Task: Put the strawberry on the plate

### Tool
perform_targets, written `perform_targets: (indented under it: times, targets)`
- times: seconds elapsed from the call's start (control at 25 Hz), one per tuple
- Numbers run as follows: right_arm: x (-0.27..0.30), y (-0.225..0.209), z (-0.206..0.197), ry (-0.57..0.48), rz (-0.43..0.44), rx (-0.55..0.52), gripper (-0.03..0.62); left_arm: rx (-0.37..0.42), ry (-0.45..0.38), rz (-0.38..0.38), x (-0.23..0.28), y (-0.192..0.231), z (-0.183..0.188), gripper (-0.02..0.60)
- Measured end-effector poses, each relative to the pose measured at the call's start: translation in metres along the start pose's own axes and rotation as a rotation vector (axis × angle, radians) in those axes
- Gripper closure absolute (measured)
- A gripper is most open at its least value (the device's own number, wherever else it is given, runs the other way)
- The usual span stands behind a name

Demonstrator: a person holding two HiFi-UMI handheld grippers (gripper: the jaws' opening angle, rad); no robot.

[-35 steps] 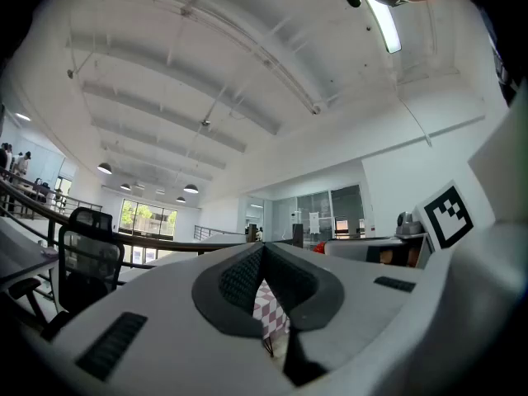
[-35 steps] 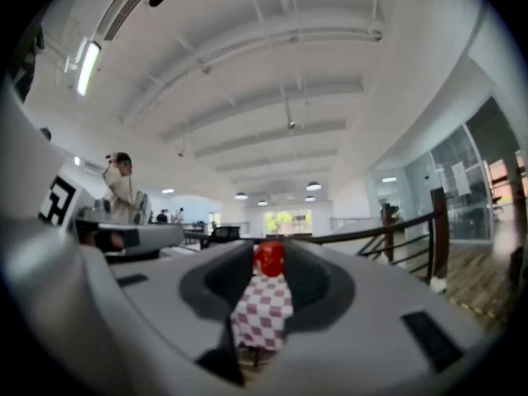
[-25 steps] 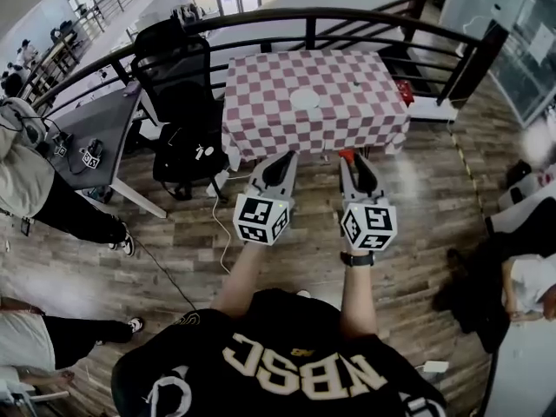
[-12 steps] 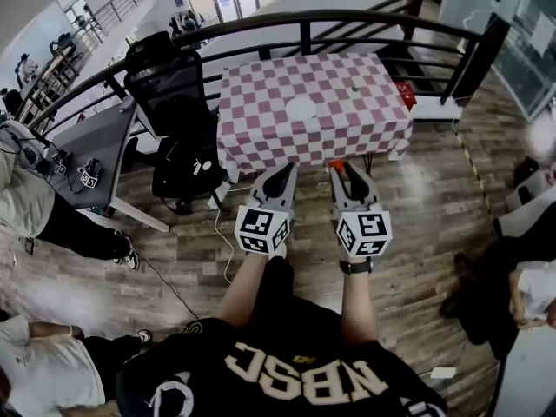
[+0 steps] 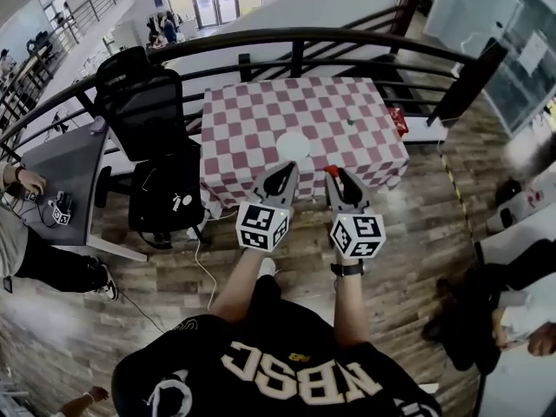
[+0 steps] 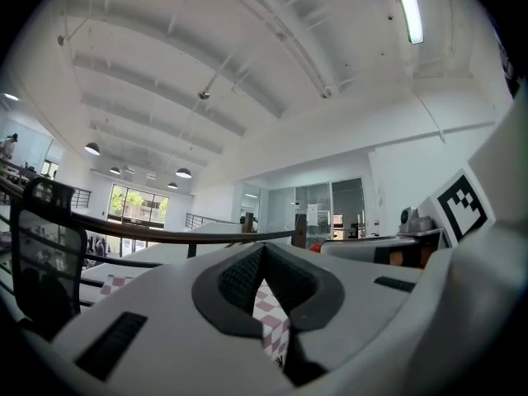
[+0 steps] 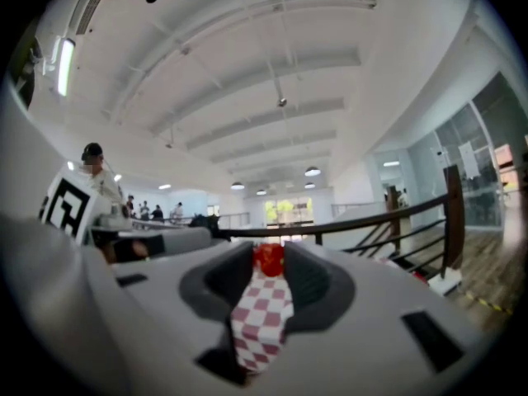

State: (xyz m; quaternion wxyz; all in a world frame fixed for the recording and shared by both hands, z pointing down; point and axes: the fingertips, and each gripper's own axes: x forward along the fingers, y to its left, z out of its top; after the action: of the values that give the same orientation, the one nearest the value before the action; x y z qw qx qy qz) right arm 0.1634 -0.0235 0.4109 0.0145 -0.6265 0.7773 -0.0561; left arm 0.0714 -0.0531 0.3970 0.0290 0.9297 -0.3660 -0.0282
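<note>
A red strawberry (image 7: 268, 259) is pinched at the tips of my right gripper (image 7: 268, 262), which is shut on it. From the head view the strawberry (image 5: 330, 171) shows as a red spot at the right gripper (image 5: 332, 174), just short of the near edge of the table. A white plate (image 5: 294, 147) lies on the pink-and-white checked tablecloth (image 5: 252, 120), close to that edge. My left gripper (image 5: 290, 168) hangs beside the right one, just below the plate in the picture. In its own view the left gripper (image 6: 262, 250) has its tips together and holds nothing.
A black office chair (image 5: 143, 102) stands left of the table, and a grey desk (image 5: 48, 176) lies further left. A dark railing (image 5: 295, 40) curves behind the table. A small green thing (image 5: 350, 122) lies on the cloth. A red item (image 5: 399, 120) sits by the table's right side.
The person has walked nearer to the table, so it looks larger and closer. Both grippers stay side by side, the right one still shut on the strawberry.
</note>
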Motion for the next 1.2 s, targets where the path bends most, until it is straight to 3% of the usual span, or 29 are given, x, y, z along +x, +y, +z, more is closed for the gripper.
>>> perform_targets:
  times: [0.28,0.52,0.92,1.2]
  targets:
    - [0.136,-0.011,0.004,0.027,-0.013,0.03,0.473,-0.029,0.003,0.028,0.059,0.116,0.006,0.566]
    - [0.213,-0.016,-0.004,0.066,-0.009,0.026,0.473,-0.095,0.033,0.045,0.094,0.179,-0.015,0.566]
    - [0.288,-0.074,-0.049,0.167,0.036,0.043,0.473,-0.126,0.147,0.027,0.171,0.215,-0.072,0.566]
    - [0.331,-0.101,-0.118,0.341,0.109,0.111,0.473,-0.133,0.295,0.036,0.214,0.225,-0.138,0.566]
